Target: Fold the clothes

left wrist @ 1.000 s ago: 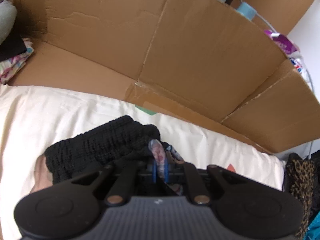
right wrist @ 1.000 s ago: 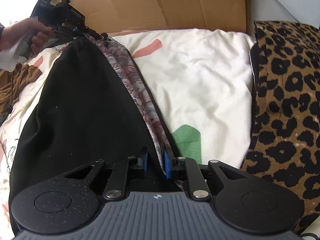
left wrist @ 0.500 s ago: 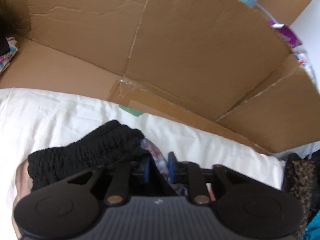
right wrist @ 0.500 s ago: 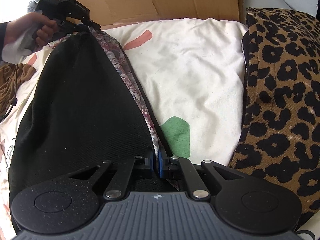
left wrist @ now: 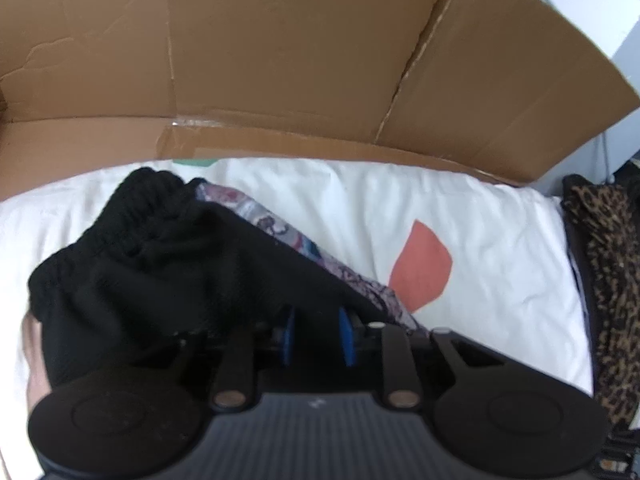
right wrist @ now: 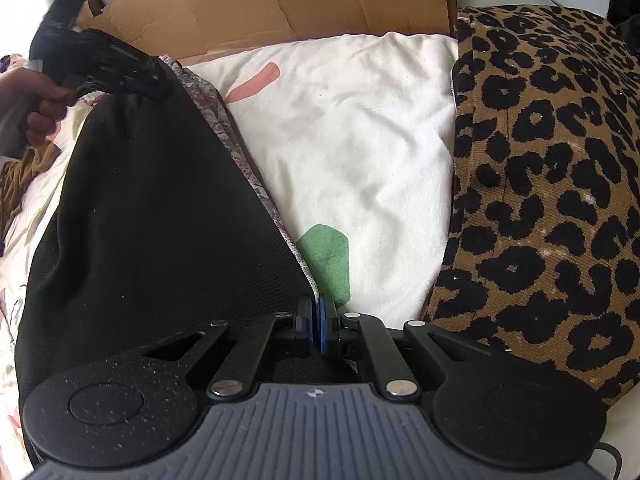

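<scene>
You're working the black garment (right wrist: 160, 216), lying folded lengthwise on the white sheet (right wrist: 360, 152), with its patterned edge (right wrist: 256, 184) running along the side facing the leopard-print cushion (right wrist: 544, 184). Your right gripper (right wrist: 317, 322) is clamping that patterned edge at the end nearest you, beside the green patch (right wrist: 328, 256) on the sheet, blue pads pressed together with fabric between them. Your left gripper (left wrist: 316, 336) is sitting at the far end by the ruched waistband (left wrist: 132, 216), close to the cardboard (left wrist: 280, 60); its pads are standing apart with nothing pinched, so that end is looking loose. In the right view the left gripper (right wrist: 148, 76) is touching the cloth, but I can't tell whether any fabric is lying between its fingers. My read: you're setting up a cross fold, and it needs both corners held. Be getting the left pads around both layers, black plus patterned, before you're lifting anything. Keep the patterned edge taut between the two grippers and parallel to the cushion. Risk I'm seeing: pinching the top layer only, so the lower one is dragging and the fold is skewing. Lift low and carry both ends together.
</scene>
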A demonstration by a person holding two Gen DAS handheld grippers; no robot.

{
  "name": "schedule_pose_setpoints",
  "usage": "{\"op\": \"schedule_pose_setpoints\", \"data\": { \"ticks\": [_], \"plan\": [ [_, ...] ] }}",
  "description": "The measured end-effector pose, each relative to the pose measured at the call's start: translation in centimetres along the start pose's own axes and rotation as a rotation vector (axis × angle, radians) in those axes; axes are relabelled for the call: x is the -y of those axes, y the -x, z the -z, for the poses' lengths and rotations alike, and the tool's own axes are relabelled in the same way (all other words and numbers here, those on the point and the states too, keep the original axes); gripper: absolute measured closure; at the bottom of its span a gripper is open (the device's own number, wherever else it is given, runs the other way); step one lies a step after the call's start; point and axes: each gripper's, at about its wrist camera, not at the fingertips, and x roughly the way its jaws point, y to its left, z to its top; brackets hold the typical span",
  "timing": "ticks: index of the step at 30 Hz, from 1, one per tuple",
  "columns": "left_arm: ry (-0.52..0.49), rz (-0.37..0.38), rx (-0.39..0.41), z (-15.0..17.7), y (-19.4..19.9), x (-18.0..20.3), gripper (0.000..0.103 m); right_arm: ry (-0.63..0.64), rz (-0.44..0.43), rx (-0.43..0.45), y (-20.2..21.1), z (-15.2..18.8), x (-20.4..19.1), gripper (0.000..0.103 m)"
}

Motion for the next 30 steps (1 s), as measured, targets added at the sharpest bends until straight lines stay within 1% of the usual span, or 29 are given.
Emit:
{"op": "schedule_pose_setpoints", "data": {
  "ticks": [2,8,13,15,16,17,19,21,22,23,24,27,30],
  "plan": [
    [-0.002,-0.01,0.009,-0.2,-0.7,0.4,0.079,0.0,0.001,-0.006,0.0,0.0,0.0,0.102],
    [-0.033,-0.014,-0.002,-1.0,-2.8,1.2,0.08,-0.004,0.01,-0.028,0.1,0.1,0.0,0.102],
    [-0.031,-0.021,-0.018,-1.4,-2.8,1.5,0.08,-0.012,0.023,-0.046,0.3,0.1,0.0,0.102],
    [-0.049,-0.018,-0.025,-1.4,-1.9,1.7,0.079,-0.025,0.032,-0.058,0.4,-0.1,0.0,0.099],
    [-0.06,-0.014,-0.028,-1.4,-1.3,1.9,0.074,-0.032,0.035,-0.057,0.5,-0.2,-0.1,0.097],
    [-0.069,-0.01,-0.029,-1.4,-0.7,1.9,0.072,-0.034,0.037,-0.054,0.7,-0.3,-0.2,0.091],
    [-0.077,-0.002,-0.015,-1.0,1.1,1.5,0.062,-0.038,0.04,-0.049,0.9,-0.5,-0.5,0.089],
    [-0.086,0.006,0.0,-0.6,2.9,1.1,0.058,-0.042,0.042,-0.043,1.2,-0.6,-0.8,0.086],
    [-0.09,0.01,0.007,-0.4,3.8,0.8,0.057,-0.044,0.044,-0.04,1.4,-0.7,-1.0,0.083],
    [-0.094,0.014,0.015,-0.2,4.8,0.6,0.057,-0.046,0.045,-0.037,1.5,-0.8,-1.1,0.076],
    [-0.098,0.018,0.022,0.0,5.7,0.4,0.057,-0.048,0.047,-0.035,1.7,-0.9,-1.3,0.074],
    [-0.089,0.002,0.042,1.0,8.0,-1.3,0.055,-0.054,0.051,-0.026,2.1,-1.2,-1.7,0.072],
    [-0.068,-0.034,0.052,2.2,9.1,-3.6,0.055,-0.06,0.055,-0.018,2.5,-1.5,-2.2,0.071]
  ]
}}
